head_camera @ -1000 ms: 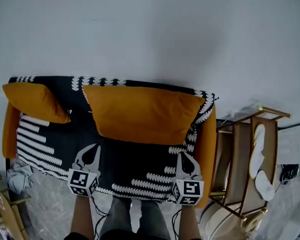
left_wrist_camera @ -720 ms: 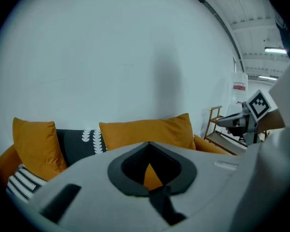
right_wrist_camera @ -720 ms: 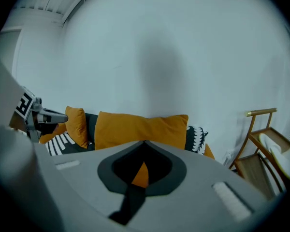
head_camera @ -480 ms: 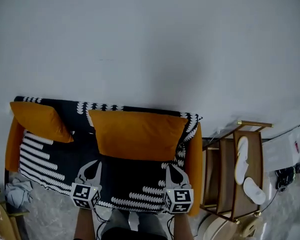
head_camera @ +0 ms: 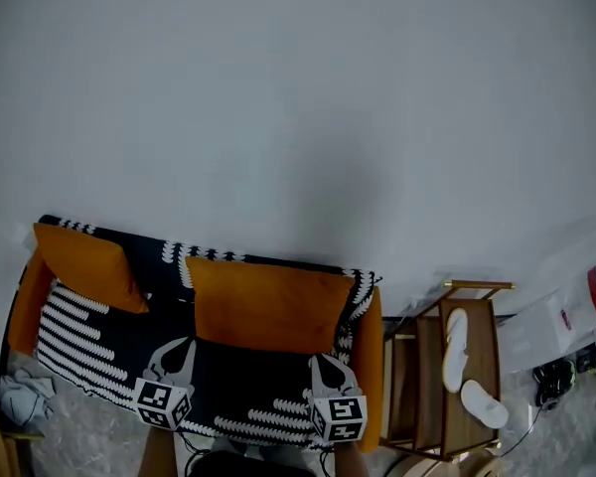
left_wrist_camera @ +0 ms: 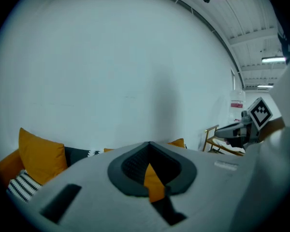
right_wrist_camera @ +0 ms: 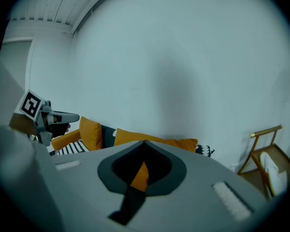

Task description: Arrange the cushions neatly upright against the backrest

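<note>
Evidently done: both grippers have lifted away and the cushions stand unaided.

Over the last second the left gripper [head_camera: 182, 349] and right gripper [head_camera: 323, 364] have risen from the black-and-white patterned sofa [head_camera: 79, 318]; the wide orange fabric cushion [head_camera: 268, 304] and the smaller orange cushion [head_camera: 84, 266] rest upright against the backrest [head_camera: 169, 254], so I judge little remains; both hands hover side by side, pointing slightly down at the seat; each pair of fingers is closed together on nothing, with only orange fabric visible beyond them.
</note>
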A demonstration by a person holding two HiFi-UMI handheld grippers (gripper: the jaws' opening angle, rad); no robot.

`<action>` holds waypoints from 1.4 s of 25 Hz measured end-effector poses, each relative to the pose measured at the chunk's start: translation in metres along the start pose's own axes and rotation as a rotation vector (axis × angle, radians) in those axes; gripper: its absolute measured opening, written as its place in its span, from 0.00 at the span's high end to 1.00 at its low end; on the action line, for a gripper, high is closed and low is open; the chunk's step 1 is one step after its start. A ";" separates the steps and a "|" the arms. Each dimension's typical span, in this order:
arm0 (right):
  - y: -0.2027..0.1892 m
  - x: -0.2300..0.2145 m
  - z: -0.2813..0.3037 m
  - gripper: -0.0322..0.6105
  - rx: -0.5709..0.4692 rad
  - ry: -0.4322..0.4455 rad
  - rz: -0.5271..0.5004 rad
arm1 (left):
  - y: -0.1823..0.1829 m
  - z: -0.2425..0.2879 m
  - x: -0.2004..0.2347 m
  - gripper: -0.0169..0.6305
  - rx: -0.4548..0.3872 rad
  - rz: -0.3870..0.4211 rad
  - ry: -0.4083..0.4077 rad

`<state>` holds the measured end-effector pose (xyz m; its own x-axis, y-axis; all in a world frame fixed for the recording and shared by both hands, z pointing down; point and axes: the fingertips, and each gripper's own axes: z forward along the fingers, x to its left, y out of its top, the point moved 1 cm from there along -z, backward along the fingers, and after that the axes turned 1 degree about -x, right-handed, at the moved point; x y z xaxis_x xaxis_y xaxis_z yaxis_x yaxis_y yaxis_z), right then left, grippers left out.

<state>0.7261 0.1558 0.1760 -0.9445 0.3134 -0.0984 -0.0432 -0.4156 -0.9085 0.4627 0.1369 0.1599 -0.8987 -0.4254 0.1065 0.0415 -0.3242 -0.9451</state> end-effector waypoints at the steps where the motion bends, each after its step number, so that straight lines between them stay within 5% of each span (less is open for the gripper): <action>1: 0.007 0.001 -0.002 0.93 -0.007 0.003 -0.008 | 0.005 -0.004 0.001 0.97 -0.007 0.000 0.003; 18: 0.078 -0.005 -0.055 0.93 -0.153 -0.037 -0.041 | 0.084 -0.043 0.001 0.97 -0.125 0.100 0.013; 35: 0.111 0.008 -0.047 0.94 -0.195 -0.029 -0.102 | 0.113 -0.053 0.015 0.97 -0.148 0.105 0.042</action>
<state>0.7292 0.1523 0.0558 -0.9476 0.3194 0.0074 -0.0781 -0.2090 -0.9748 0.4311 0.1393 0.0383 -0.9102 -0.4142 -0.0055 0.0745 -0.1506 -0.9858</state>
